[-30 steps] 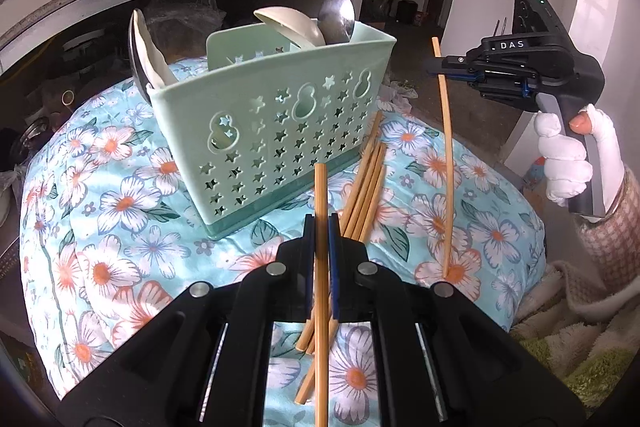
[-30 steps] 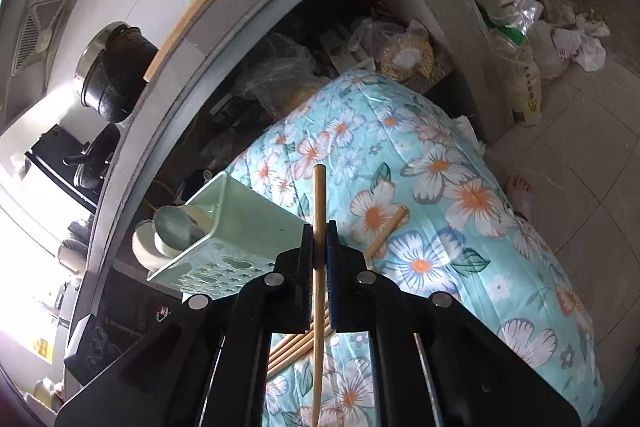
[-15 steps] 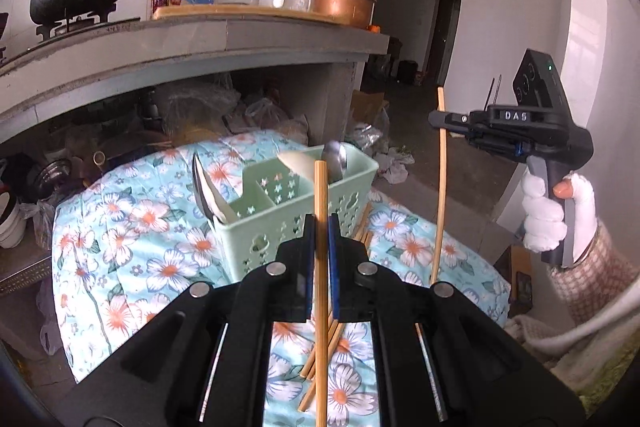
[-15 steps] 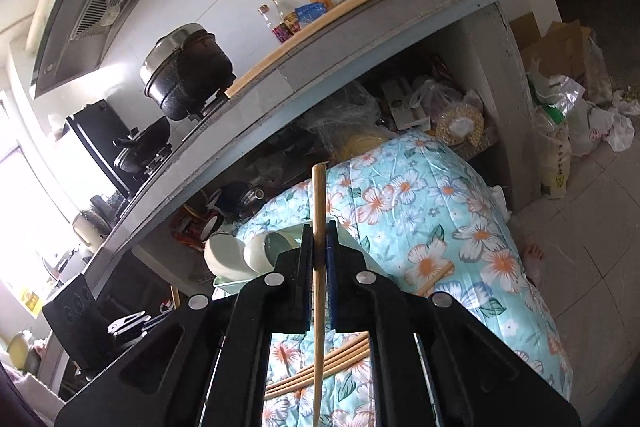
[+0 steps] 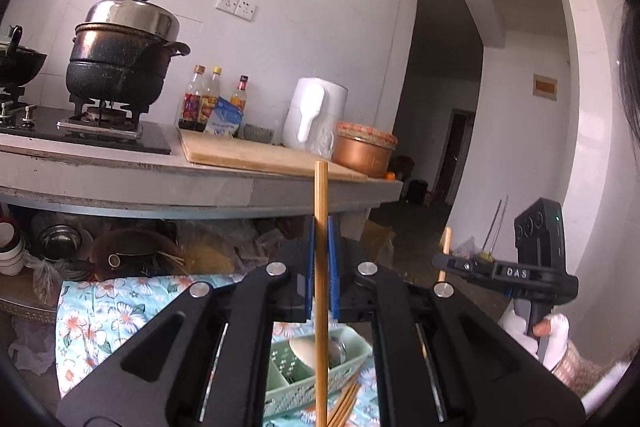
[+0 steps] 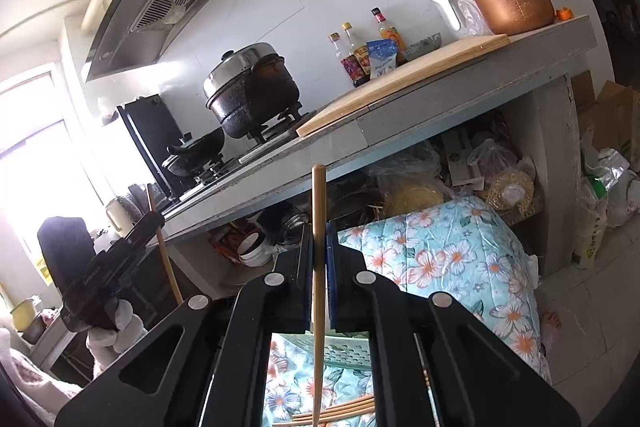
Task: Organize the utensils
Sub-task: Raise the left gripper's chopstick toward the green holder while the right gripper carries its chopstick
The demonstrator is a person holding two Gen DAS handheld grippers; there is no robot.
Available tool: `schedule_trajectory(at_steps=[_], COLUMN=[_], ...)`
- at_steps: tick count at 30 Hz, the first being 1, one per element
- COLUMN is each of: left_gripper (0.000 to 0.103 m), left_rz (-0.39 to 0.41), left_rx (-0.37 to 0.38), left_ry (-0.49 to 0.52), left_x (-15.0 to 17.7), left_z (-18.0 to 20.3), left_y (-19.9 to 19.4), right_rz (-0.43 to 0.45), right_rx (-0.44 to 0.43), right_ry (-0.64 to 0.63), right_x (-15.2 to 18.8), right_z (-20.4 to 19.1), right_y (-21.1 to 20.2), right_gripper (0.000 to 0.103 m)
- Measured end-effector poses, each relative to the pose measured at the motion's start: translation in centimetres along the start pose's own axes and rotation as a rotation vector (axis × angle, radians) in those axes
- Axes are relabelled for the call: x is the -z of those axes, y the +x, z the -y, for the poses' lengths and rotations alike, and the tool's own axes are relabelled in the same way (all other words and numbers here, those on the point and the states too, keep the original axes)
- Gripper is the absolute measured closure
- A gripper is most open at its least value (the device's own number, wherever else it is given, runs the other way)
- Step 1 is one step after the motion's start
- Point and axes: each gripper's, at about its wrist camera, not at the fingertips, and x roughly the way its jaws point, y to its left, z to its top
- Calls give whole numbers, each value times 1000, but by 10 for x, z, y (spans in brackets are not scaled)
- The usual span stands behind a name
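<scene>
My left gripper point(image 5: 321, 227) is shut on an upright wooden chopstick point(image 5: 321, 195), high above the pale green utensil caddy point(image 5: 304, 383), which holds a white spoon and a metal spoon. Loose chopsticks point(image 5: 344, 407) lie by the caddy on the flowered quilt point(image 5: 100, 311). My right gripper point(image 6: 319, 231) is shut on another upright chopstick point(image 6: 319, 195); the caddy point(image 6: 340, 351) and loose chopsticks point(image 6: 340, 409) show below between its arms. Each gripper appears in the other's view: the right gripper point(image 5: 442, 261) with its chopstick at far right, the left gripper point(image 6: 154, 219) at far left.
A grey kitchen counter point(image 5: 200, 187) runs behind, with a black pot on a gas stove point(image 5: 120, 67), sauce bottles, a cutting board point(image 5: 260, 157), a white appliance and a copper pot point(image 5: 362, 151). Bowls and bags crowd the shelf under it. A gloved hand point(image 5: 552, 335) holds the right gripper.
Both grippers have risen with their chopsticks and tipped up towards level. The caddy and quilt have dropped to the bottom of both views and the countertop has come into sight.
</scene>
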Motion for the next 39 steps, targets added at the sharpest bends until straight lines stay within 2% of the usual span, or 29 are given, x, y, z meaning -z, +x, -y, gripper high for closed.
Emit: schedule_trajectory(at_steps=[6, 8, 14, 26, 35, 38, 39], left_gripper=[98, 98, 98, 98, 97, 91, 86], left_rz=[119, 136, 125, 133, 56, 47, 46], left_rx=[-110, -161, -225, -334, -327, -332, -332], left_ry=[-98, -111, -187, -212, -263, -256, -254], left_x=[-4, -2, 11, 38, 75, 80, 81], left_z=[-11, -16, -37, -52, -57, -55, -54], left_y=[26, 36, 69, 97, 96, 85, 82], right_rz=[-3, -5, -12, -41, -58, -52, -51], right_rx=[-24, -25, -29, -68, -76, -85, -90], right_ry=[7, 8, 19, 39, 18, 0, -7], right_x=[-15, -19, -31, -42, -42, -44, -45], right_z=[10, 15, 33, 63, 61, 52, 49], right_y=[0, 0, 0, 14, 18, 19, 19], right_gripper=[97, 97, 97, 97, 97, 97, 97])
